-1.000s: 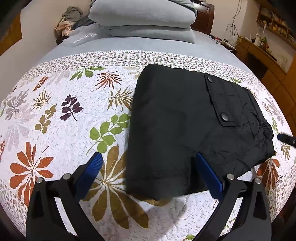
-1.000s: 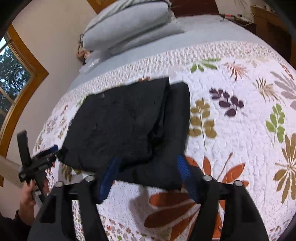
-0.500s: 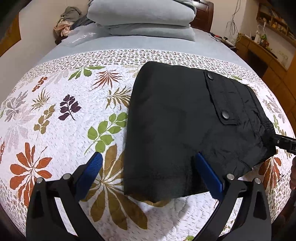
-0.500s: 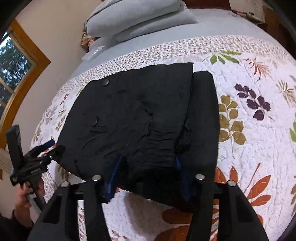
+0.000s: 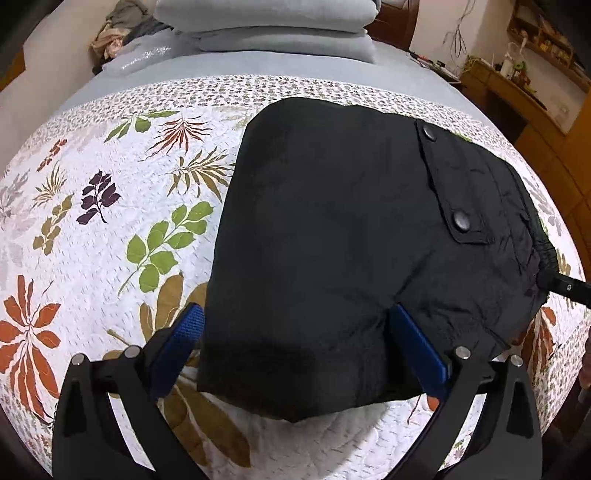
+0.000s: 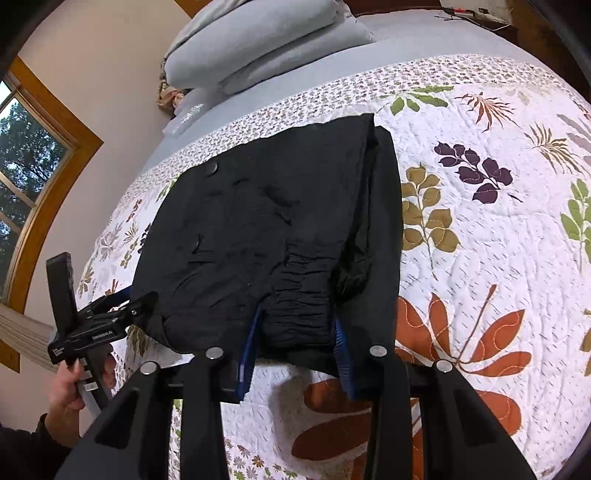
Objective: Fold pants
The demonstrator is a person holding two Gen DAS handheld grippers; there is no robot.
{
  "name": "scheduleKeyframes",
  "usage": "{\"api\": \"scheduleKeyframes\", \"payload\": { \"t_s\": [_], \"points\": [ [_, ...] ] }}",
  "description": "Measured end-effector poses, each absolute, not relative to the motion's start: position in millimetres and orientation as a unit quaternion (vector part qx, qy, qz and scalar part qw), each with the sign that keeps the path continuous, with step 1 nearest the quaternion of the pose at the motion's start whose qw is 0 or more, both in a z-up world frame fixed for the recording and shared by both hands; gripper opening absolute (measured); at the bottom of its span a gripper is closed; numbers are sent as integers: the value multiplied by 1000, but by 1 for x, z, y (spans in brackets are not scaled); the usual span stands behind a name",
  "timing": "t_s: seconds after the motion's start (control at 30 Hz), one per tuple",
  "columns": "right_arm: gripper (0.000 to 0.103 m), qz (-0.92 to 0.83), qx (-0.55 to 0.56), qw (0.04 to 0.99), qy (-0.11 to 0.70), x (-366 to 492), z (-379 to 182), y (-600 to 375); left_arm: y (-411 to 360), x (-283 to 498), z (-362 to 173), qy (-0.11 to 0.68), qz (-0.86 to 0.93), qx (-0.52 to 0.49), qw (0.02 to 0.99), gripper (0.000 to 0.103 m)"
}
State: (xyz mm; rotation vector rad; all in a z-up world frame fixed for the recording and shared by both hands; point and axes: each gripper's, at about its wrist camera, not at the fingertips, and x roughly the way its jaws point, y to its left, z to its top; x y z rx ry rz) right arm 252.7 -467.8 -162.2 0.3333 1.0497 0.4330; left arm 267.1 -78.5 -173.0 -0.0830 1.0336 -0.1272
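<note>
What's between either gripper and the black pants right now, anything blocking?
Nothing visible. The left gripper straddles the near edge of the pants, fingers wide apart. The right gripper has its fingers either side of the gathered waistband. Only bare quilt around.

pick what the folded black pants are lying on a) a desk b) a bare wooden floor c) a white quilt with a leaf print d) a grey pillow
c, the folded black pants lie flat on the white quilt with a leaf print, while the grey pillows are stacked apart at the head of the bed.
</note>
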Motion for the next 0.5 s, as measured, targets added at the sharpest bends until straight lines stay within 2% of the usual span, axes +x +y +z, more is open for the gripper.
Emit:
{"api": "scheduleKeyframes", "payload": {
  "t_s": [0.13,0.27,0.37,0.47,0.5],
  "points": [
    [39,185,92,843,496,252,-151,-452,-73,265,-171,493,-59,-44,867,101],
    [44,161,15,859,485,250,-143,-430,-73,260,-166,483,-48,-26,874,101],
    [46,153,4,863,481,247,-144,-429,-73,258,-163,479,-38,-18,877,101],
    [59,141,24,867,477,244,-146,-442,-73,256,-161,476,-31,-18,879,101],
    [60,141,40,866,478,241,-147,-448,-73,256,-160,476,-31,-20,879,101]
  ]
}}
